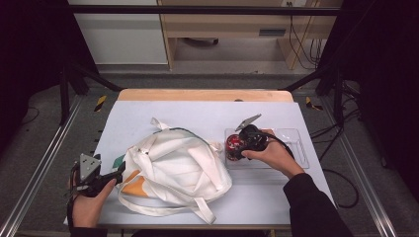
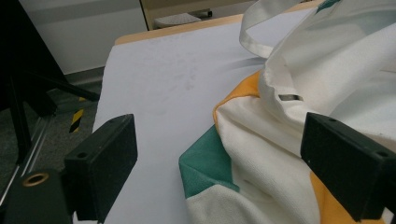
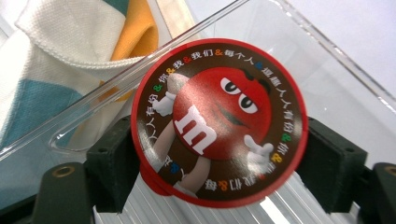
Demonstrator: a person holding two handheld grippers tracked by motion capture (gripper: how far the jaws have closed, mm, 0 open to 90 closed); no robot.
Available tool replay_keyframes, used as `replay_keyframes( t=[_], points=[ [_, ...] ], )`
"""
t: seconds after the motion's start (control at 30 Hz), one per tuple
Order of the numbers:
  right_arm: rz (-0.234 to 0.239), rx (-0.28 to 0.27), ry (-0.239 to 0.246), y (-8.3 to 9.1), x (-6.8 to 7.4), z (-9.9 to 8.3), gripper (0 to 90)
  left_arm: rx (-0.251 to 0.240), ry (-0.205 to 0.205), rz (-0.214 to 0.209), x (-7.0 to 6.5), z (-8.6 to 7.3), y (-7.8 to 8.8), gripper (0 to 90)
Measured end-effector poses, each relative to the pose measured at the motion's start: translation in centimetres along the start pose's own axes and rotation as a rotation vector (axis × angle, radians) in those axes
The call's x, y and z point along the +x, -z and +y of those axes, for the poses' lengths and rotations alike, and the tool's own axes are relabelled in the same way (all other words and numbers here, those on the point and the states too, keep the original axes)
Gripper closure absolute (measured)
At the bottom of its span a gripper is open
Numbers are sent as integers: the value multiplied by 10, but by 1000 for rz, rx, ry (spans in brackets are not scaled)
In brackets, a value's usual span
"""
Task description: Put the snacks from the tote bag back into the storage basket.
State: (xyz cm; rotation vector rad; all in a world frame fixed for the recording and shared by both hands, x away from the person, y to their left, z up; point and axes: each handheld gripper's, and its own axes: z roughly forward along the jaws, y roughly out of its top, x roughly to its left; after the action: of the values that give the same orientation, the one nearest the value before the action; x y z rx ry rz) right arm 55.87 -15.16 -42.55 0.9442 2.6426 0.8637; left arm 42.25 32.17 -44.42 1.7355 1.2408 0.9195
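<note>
A white cloth tote bag [image 1: 173, 168] with orange and teal patches lies in the middle of the table. My left gripper [image 1: 120, 171] is at the bag's left corner. In the left gripper view that gripper [image 2: 219, 172] is open, with the teal and orange corner of the bag [image 2: 261, 140] between its jaws, untouched. A candy cup [image 1: 233, 143] with a red cartoon lid [image 3: 219, 121] is at the left end of a clear plastic tray [image 1: 291, 148]. My right gripper [image 3: 219, 158] has a jaw on each side of the cup under the lid's rim. I see no pad pressing on it.
The bag's long straps [image 1: 197, 210] trail toward the front edge of the table. The tray's clear wall [image 3: 140, 70] runs between the cup and the bag. A wooden strip [image 1: 205, 95] marks the table's far edge, and metal frame rails run along both sides.
</note>
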Motion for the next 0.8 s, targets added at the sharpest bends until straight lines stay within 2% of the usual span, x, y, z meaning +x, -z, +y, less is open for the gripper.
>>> replay_keyframes(
  t=[0.1, 0.33, 0.53, 0.57, 0.6, 0.8],
  points=[
    [-6, -2, -3, 6, 0, 0, 183, 3, 2, 2, 1, -1, 0, 109],
    [-26, -43, 0, 24, 2, -1, 148, 4, 0, 7, 2, -1, -1, 108],
    [-34, -100, -2, 43, 2, 0, 128, 5, 0, 7, 2, -1, -1, 108],
    [-38, -109, -17, 46, 4, 0, 121, 5, 0, 7, 2, -1, -1, 108],
    [-42, -119, -6, 50, 5, 0, 116, 6, -1, 8, 2, -1, -1, 107],
    [-85, -167, -31, 66, 14, -1, 106, 4, 4, 10, 2, -2, -1, 106]
  ],
)
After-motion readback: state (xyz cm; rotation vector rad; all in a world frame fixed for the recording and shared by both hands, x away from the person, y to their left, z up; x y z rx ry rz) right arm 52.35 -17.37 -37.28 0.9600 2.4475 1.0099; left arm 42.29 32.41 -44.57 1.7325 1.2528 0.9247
